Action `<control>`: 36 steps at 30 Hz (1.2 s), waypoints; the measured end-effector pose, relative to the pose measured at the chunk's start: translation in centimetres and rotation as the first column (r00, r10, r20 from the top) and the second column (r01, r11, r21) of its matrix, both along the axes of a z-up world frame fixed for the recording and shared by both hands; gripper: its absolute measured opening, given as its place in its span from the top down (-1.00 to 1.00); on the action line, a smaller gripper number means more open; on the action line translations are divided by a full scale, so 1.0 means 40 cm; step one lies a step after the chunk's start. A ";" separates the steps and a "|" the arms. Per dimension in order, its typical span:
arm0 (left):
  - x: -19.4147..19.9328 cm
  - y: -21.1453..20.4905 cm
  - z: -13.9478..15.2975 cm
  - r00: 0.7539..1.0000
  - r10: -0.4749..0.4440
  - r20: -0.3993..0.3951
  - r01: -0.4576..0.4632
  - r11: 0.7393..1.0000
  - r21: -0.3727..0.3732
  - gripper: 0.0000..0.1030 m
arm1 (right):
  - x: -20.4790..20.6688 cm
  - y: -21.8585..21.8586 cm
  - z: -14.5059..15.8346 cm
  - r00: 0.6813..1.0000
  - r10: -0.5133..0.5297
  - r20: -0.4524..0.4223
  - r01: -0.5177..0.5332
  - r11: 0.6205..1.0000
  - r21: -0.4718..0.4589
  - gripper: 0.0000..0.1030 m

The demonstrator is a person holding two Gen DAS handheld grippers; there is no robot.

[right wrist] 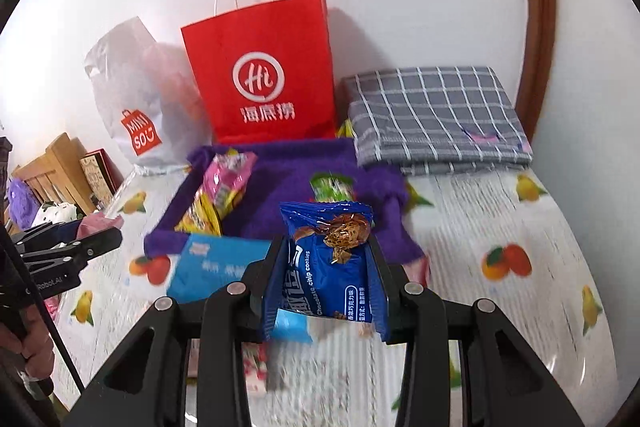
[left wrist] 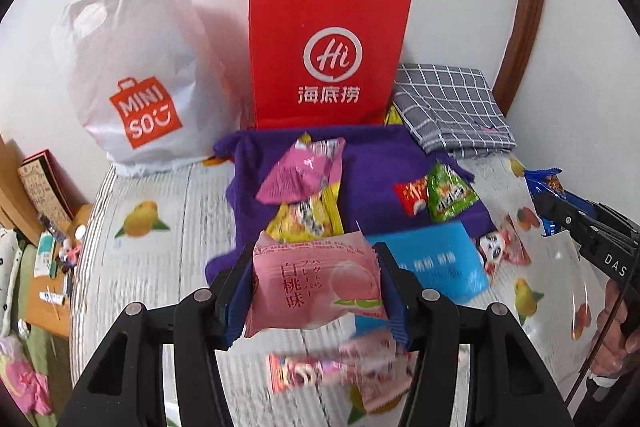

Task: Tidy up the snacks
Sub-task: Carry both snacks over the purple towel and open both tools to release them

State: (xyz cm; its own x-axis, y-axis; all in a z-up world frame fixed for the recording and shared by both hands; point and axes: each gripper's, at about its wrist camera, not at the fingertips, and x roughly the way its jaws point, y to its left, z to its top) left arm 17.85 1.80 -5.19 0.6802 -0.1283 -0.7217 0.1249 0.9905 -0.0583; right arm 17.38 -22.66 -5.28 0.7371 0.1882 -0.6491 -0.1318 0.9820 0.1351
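Snacks are already in both grips: the left gripper (left wrist: 316, 283) has its fingers (left wrist: 394, 279) clamped on a pink peach-flavour cake packet (left wrist: 316, 287), held upright, and the right gripper (right wrist: 326, 275) is pinched tight on a blue chocolate chip cookies packet (right wrist: 330, 259), long axis running up out of the fingers. Both hang above the fruit-print worktop (left wrist: 160, 267), with the purple fabric tray (left wrist: 372, 163) just ahead and below, about equally near each. It holds pink, yellow, red and green packets; a red paper bag (left wrist: 328, 55) stands behind.
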 end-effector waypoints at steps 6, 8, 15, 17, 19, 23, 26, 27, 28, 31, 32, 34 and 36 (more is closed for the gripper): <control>0.085 -0.017 0.018 1.000 -0.020 0.009 0.020 1.000 0.014 -0.04 | 0.084 0.028 0.031 1.000 0.015 0.022 -0.015 1.000 0.008 0.27; 0.111 -0.019 0.020 1.000 -0.027 0.009 0.027 0.999 0.018 -0.04 | 0.111 0.034 0.031 1.000 0.016 0.024 -0.016 1.000 0.014 0.27; 0.198 -0.029 0.000 0.999 -0.036 -0.008 0.036 0.999 0.021 -0.05 | 0.208 0.053 -0.007 1.000 0.031 -0.005 -0.031 0.999 0.031 0.27; 0.222 -0.038 -0.009 0.999 -0.040 -0.012 0.040 0.999 0.023 -0.04 | 0.229 0.059 -0.021 0.999 0.038 -0.021 -0.037 0.998 0.043 0.27; 0.241 -0.042 -0.021 0.999 -0.040 -0.016 0.040 0.999 0.022 -0.04 | 0.253 0.070 -0.040 0.998 0.057 -0.041 -0.054 0.997 0.055 0.27; 0.273 -0.038 -0.052 0.999 -0.036 -0.035 0.036 0.999 0.006 -0.05 | 0.293 0.103 -0.088 0.992 0.096 -0.086 -0.092 0.995 0.046 0.27; 0.292 -0.032 -0.083 0.998 -0.036 -0.056 0.035 0.999 -0.011 -0.05 | 0.318 0.116 -0.135 0.986 0.106 -0.130 -0.101 0.994 0.044 0.27; 0.297 -0.033 -0.090 0.997 -0.039 -0.063 0.038 0.999 -0.017 -0.05 | 0.327 0.117 -0.150 0.984 0.104 -0.144 -0.099 0.994 0.046 0.27; 0.301 -0.033 -0.098 0.997 -0.043 -0.072 0.041 0.999 -0.024 -0.05 | 0.332 0.117 -0.161 0.982 0.104 -0.155 -0.098 0.994 0.048 0.27; 0.313 -0.041 -0.118 0.995 -0.057 -0.086 0.054 0.998 -0.036 -0.05 | 0.351 0.111 -0.193 0.978 0.100 -0.184 -0.090 0.994 0.061 0.27; 0.315 -0.044 -0.124 0.994 -0.060 -0.088 0.057 0.998 -0.036 -0.05 | 0.354 0.108 -0.197 0.978 0.101 -0.185 -0.090 0.994 0.067 0.26; 0.319 -0.050 -0.132 0.994 -0.068 -0.090 0.064 0.997 -0.041 -0.05 | 0.360 0.105 -0.202 0.978 0.098 -0.187 -0.086 0.994 0.067 0.26; 0.322 -0.054 -0.137 0.993 -0.073 -0.092 0.069 0.997 -0.048 -0.05 | 0.363 0.104 -0.208 0.976 0.095 -0.195 -0.085 0.995 0.058 0.24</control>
State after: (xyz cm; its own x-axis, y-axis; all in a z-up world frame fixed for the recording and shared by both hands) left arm 30.73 -0.35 -10.66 0.5977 -0.2068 -0.7746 0.1865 0.9755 -0.1166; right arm 31.92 -18.50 -13.59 0.5741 0.2835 -0.7681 -0.1854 0.9588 0.2154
